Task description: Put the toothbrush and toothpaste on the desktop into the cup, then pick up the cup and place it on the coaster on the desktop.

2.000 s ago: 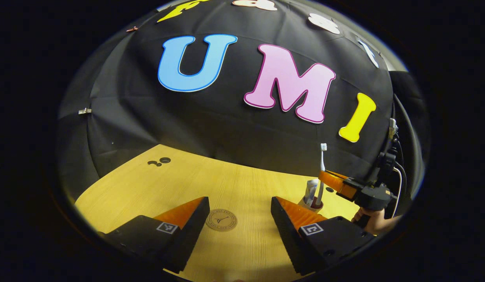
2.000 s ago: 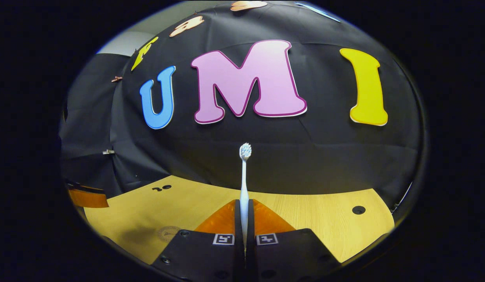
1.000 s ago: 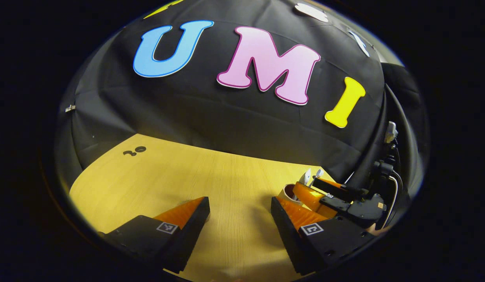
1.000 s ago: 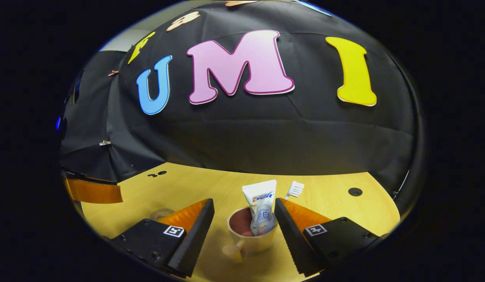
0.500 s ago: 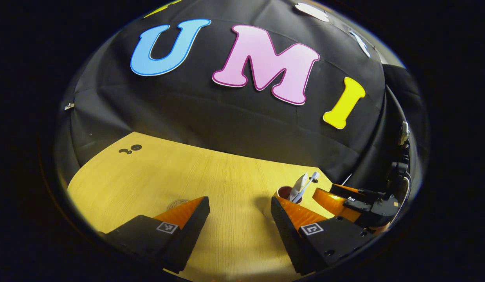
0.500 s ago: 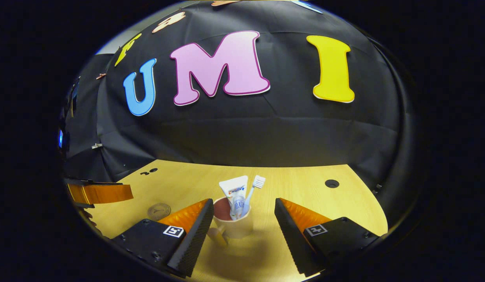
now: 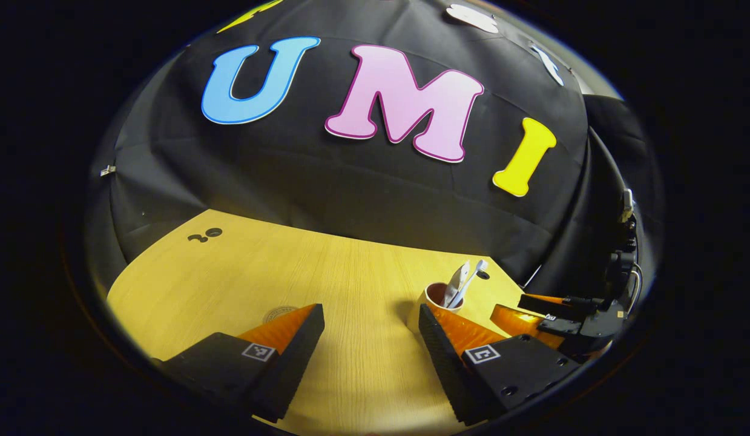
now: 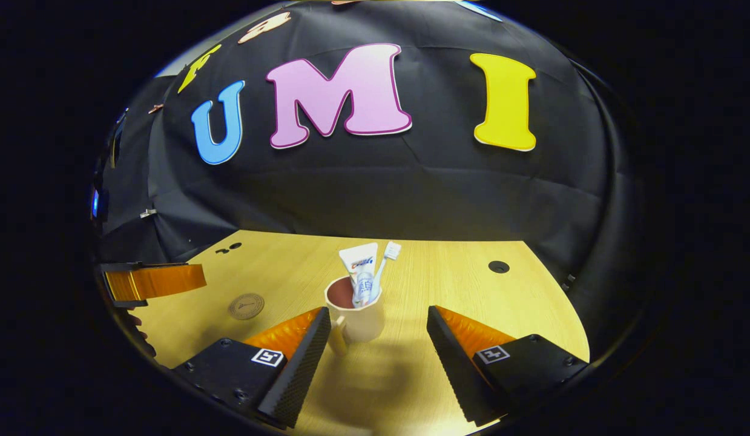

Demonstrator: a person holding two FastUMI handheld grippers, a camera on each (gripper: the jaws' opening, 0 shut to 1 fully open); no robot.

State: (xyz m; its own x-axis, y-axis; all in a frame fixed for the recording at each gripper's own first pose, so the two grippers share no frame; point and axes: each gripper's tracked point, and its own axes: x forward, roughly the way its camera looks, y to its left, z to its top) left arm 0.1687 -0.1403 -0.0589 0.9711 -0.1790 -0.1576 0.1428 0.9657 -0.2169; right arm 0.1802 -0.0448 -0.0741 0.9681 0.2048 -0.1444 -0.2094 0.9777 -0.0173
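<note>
Change: right gripper (image 8: 375, 339) backed off from cream ceramic cup (image 8: 358, 315); white toothbrush (image 8: 384, 263) released into it.
Right gripper: spread wide, empty; cup just ahead between fingers, untouched, handle toward left finger.
Left gripper (image 7: 370, 339): wide open, empty; cup beside its right fingertip.
Done: toothbrush and white toothpaste tube (image 8: 361, 272) standing in cup.
Left: cup to lift onto round brown coaster (image 8: 246, 306), forward-left of right gripper on wooden desktop (image 8: 459, 284).
Count: one cup, one toothbrush, one tube, one coaster, two grippers.

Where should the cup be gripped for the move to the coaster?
Probably across the cup body below the rim, from the right tongs' side: it stands upright between their open fingers, handle by the left finger, toothpaste and toothbrush blocking the top.
</note>
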